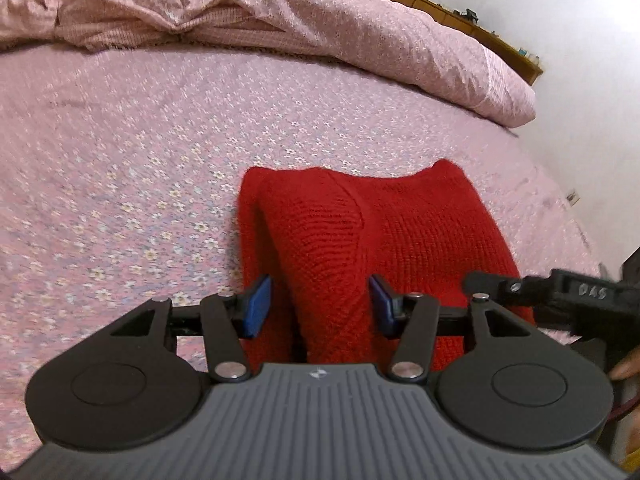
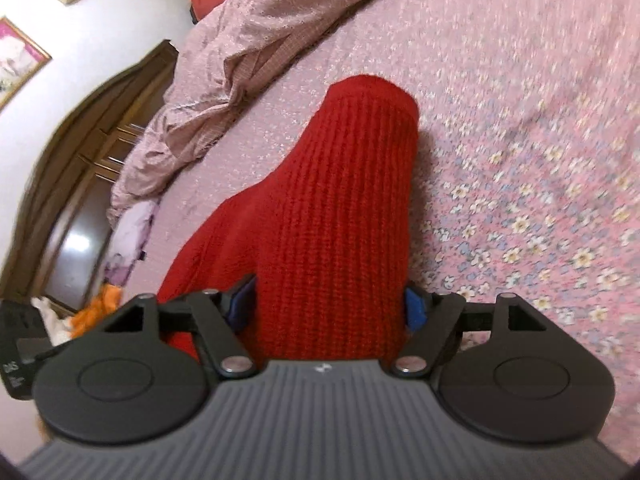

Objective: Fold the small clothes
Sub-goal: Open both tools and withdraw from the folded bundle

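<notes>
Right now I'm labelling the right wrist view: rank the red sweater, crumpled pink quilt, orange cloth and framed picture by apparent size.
1. red sweater, though nearness inflates it
2. crumpled pink quilt
3. orange cloth and framed picture: alike, both partly cut off, unranked

Sweater (image 1: pixel 384 240) on bed (image 1: pixel 140 160); quilt (image 1: pixel 280 12) seemingly behind.

Pink flowered bed (image 1: pixel 120 152) carries it all: red sweater (image 1: pixel 400 232) lying at five o'clock, a rumpled pink quilt (image 1: pixel 280 16) heaped along twelve o'clock.
</notes>
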`<state>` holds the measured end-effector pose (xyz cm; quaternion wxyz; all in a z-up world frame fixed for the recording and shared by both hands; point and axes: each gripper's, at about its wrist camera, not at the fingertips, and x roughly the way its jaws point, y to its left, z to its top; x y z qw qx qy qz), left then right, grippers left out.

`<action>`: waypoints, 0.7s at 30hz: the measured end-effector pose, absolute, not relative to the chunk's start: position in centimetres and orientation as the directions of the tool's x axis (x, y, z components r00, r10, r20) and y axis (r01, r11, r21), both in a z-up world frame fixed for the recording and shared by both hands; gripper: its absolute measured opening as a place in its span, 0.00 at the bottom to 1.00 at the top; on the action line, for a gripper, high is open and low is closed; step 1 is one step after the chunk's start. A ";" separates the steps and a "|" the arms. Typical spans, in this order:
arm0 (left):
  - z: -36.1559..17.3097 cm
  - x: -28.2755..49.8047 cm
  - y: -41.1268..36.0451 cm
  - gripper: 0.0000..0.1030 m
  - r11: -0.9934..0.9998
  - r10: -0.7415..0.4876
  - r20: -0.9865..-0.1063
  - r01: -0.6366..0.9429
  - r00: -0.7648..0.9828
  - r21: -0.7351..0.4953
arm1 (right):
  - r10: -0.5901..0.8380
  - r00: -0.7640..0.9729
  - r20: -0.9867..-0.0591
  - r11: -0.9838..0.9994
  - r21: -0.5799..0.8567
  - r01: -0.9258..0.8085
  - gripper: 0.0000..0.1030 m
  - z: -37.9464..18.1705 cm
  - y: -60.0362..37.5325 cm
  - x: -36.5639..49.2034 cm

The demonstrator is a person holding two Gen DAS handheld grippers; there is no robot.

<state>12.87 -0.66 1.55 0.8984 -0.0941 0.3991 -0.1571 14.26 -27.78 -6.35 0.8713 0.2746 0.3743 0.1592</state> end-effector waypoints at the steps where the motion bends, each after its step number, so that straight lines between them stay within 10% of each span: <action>1: 1.8 12.5 -0.7 0.58 0.938 -0.345 -0.691 0.210 0.635 -0.275 | 0.465 0.676 -0.571 0.814 0.577 -0.072 0.73 -5.8 -27.7 13.7; 21: 0.8 10.3 -1.0 0.66 0.977 -0.202 -0.742 0.183 0.639 -0.108 | 0.218 0.754 -0.620 0.974 0.192 -0.123 0.75 -5.4 -22.9 8.1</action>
